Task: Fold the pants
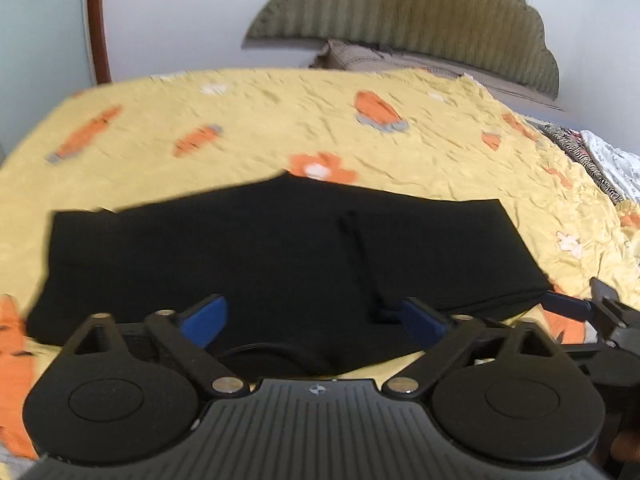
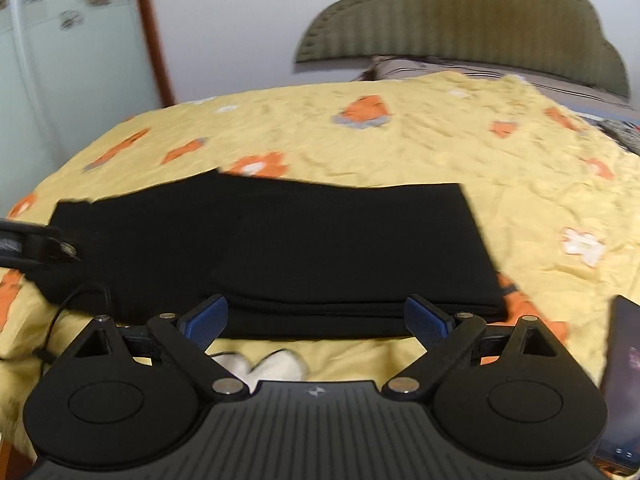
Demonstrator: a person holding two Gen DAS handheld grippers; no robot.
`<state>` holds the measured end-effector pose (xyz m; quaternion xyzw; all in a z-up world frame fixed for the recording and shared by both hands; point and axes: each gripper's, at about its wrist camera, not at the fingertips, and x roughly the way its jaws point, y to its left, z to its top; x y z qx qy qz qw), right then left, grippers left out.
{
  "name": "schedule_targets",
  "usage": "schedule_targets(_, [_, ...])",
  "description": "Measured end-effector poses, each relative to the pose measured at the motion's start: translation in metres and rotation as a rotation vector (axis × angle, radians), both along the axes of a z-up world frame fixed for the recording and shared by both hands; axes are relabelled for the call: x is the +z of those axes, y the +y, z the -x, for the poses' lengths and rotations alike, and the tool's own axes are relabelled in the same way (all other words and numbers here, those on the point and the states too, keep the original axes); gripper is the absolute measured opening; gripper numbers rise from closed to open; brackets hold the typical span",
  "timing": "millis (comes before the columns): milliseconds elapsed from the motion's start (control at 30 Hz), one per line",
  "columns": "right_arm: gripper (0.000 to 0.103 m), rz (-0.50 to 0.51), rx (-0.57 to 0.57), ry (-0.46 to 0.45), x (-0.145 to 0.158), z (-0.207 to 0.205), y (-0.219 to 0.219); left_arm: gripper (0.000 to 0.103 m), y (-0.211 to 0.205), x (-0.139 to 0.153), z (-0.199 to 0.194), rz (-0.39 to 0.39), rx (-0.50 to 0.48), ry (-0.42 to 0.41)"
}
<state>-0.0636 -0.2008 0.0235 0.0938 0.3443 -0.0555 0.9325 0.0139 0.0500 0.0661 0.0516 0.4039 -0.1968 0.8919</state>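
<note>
Black pants [image 1: 260, 264] lie folded in a flat rectangle on a yellow bedspread [image 1: 280, 120] with orange carrot prints. They also show in the right wrist view [image 2: 300, 248], with stacked layers at the near edge. My left gripper [image 1: 316, 322] is open and empty, its blue fingertips [image 1: 208, 320] just above the pants' near edge. My right gripper [image 2: 316, 322] is open and empty at the pants' near right edge. The right gripper's tip shows at the right of the left wrist view [image 1: 580, 308]. The left gripper shows at the left of the right wrist view [image 2: 36, 244].
A green padded headboard [image 1: 420, 12] and a pillow [image 1: 360, 56] stand at the far end. A phone [image 2: 624, 384] lies at the right near edge. Patterned cloth [image 1: 600, 156] lies at the bed's right side. A door with a brown frame [image 2: 152, 32] stands at the left.
</note>
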Motion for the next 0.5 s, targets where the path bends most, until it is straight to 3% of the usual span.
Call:
schedule_targets(100, [0.096, -0.029, 0.008, -0.139, 0.012, 0.004, -0.010, 0.089, -0.011, 0.013, 0.011, 0.033, -0.080, -0.045])
schedule_targets(200, [0.097, -0.026, 0.101, -0.205, 0.012, -0.012, -0.004, 0.093, -0.012, 0.033, 0.030, 0.006, -0.116, -0.137])
schedule_targets(300, [0.097, -0.152, 0.314, -0.270, 0.002, -0.025, 0.018, 0.094, -0.009, 0.054, 0.054, -0.035, -0.126, -0.226])
schedule_targets(500, [0.097, -0.304, 0.805, -0.189, -0.014, -0.020, 0.108, 0.099, -0.001, 0.102, 0.073, -0.002, -0.099, -0.313])
